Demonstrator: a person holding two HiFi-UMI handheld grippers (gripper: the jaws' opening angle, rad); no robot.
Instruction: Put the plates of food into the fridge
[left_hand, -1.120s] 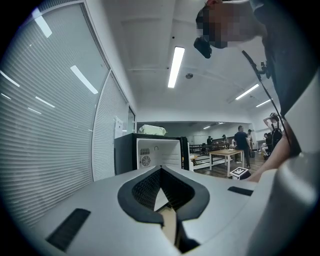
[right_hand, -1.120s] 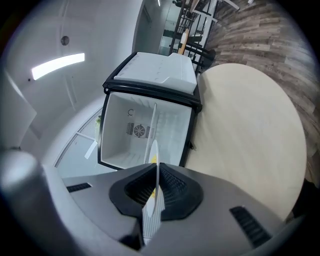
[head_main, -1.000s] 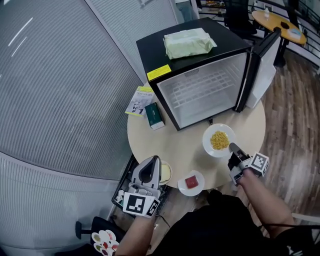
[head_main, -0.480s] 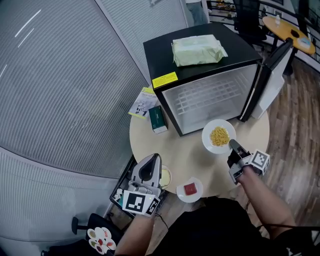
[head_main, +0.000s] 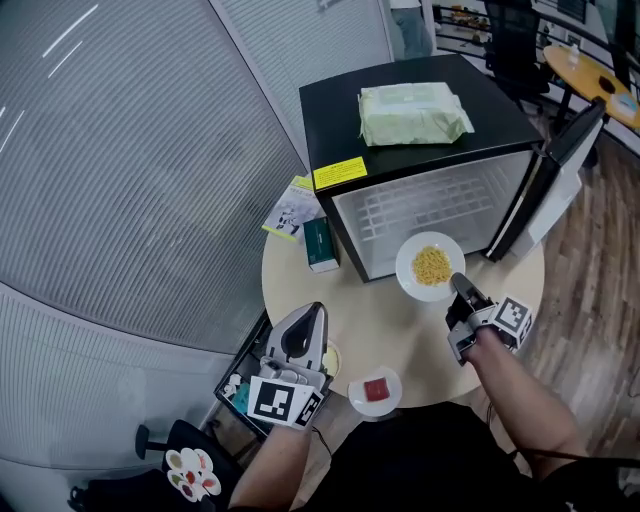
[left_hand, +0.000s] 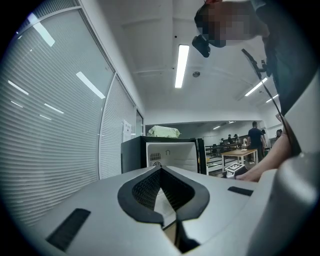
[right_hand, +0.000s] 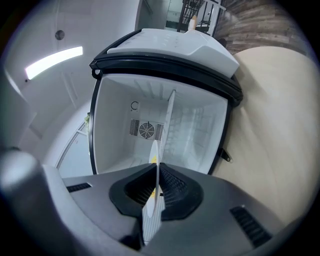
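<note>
A white plate of yellow food (head_main: 431, 266) hangs just in front of the open black fridge (head_main: 436, 206), with my right gripper (head_main: 457, 287) shut on its near rim. In the right gripper view the plate (right_hand: 158, 165) shows edge-on between the jaws, and the empty white fridge interior (right_hand: 150, 120) lies straight ahead. My left gripper (head_main: 311, 312) hovers at the round table's (head_main: 400, 325) near left edge, shut, with nothing gripped. A plate of pale food (head_main: 332, 358) lies partly hidden beside and under it. A small plate with red food (head_main: 376, 390) sits at the table's near edge.
The fridge door (head_main: 560, 165) stands open to the right. A pale green pack (head_main: 414, 112) lies on the fridge top. A green box (head_main: 320, 243) and a leaflet (head_main: 290, 210) lie left of the fridge. Blinds wall off the left. A black crate (head_main: 240, 388) sits under the table.
My right gripper has carried the plate of yellow food up off the table towards the fridge opening. The left gripper has moved a little forward.
</note>
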